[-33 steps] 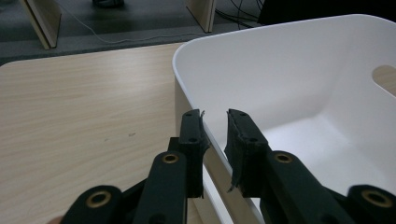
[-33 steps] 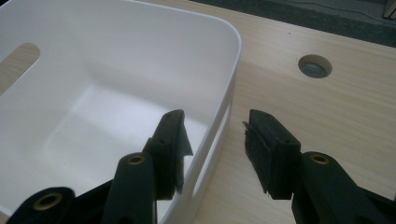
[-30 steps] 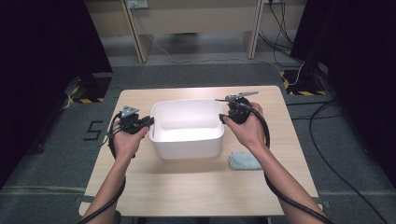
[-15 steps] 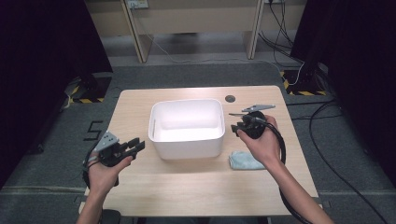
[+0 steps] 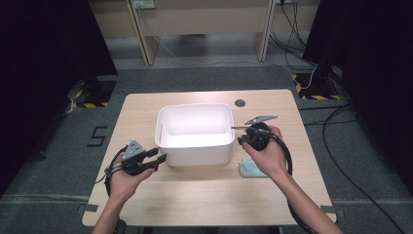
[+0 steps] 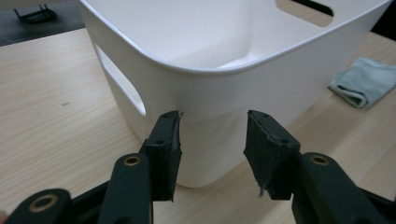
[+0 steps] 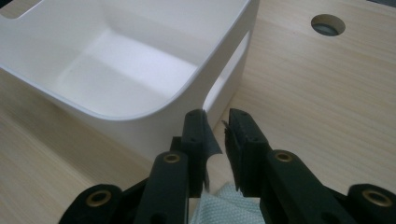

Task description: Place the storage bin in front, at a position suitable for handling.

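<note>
Two tools flank a white plastic tub point(image 5: 195, 132) that stands on the middle of the wooden worktop point(image 5: 204, 195). At its near left corner the left tool point(image 5: 155, 161) has been opening its jaws, which now stand apart just short of the tub wall with nothing between them. By the tub's right side the right tool point(image 5: 242, 137) has been closing its jaws to a narrow gap that pinches nothing, hovering above a folded pale blue cloth point(image 5: 252, 169) lying beside the tub's near right corner.
</note>
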Demonstrator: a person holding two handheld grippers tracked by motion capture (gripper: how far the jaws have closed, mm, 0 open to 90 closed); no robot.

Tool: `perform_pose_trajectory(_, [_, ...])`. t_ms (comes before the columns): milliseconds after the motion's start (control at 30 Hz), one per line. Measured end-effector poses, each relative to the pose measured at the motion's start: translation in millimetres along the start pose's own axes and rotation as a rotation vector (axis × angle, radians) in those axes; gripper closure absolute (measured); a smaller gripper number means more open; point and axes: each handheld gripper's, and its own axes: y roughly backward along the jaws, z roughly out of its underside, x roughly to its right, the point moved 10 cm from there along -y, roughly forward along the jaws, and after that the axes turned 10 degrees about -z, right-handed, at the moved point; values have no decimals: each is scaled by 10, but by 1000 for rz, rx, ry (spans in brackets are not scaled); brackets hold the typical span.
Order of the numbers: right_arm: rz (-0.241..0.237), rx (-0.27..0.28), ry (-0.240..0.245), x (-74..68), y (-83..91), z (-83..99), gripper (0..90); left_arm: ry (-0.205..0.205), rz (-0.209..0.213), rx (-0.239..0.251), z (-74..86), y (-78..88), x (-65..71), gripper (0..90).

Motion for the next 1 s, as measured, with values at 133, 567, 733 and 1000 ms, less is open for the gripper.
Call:
perform_pose_trajectory(133, [2,4,1,7,-17,-8,780,10,2,1,-45,-68,20,556])
perform_pose_trajectory(567, [69,11,-38,278,-60,-115,784,1,-3,0,-216,-350,87,553])
perform_pose_trajectory(733, [71,24,-47,337,-47,-133,747,32,5,19,-209,-321,80,503])
perform_pose_trajectory(1000, [87,55,-102,515,101,-48,678,74,-17,61,-67,-73,-22,408])
